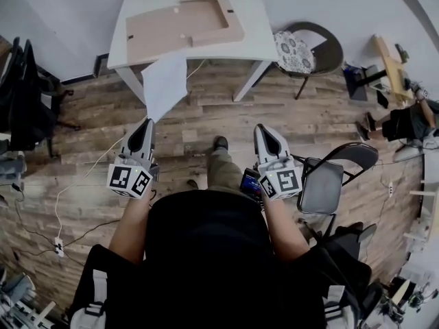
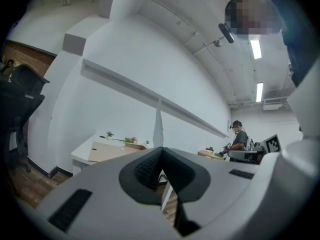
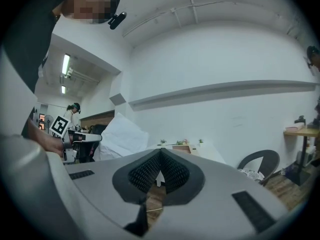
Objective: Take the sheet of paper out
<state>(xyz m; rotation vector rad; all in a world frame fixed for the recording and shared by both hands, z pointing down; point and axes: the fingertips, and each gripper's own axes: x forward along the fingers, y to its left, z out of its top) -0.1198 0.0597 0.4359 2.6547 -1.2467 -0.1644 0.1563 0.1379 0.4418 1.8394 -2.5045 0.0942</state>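
A white sheet of paper (image 1: 164, 84) hangs in the air in front of the white table (image 1: 255, 41), pinched at its near corner by my left gripper (image 1: 146, 123), which is shut on it. In the left gripper view the sheet (image 2: 158, 126) stands edge-on, rising out of the closed jaws (image 2: 161, 150). A flat brown cardboard frame (image 1: 164, 29) lies on the table. My right gripper (image 1: 263, 129) is level beside the left one, its jaws (image 3: 161, 152) shut with nothing in them. From the right gripper view the sheet (image 3: 122, 136) shows at the left.
A round-seat chair (image 1: 319, 46) stands right of the table and a folding chair (image 1: 322, 184) is close to my right arm. A black office chair (image 1: 24, 94) is at the left. A cable (image 1: 75, 184) runs over the wooden floor. Another person (image 2: 239, 134) stands farther off.
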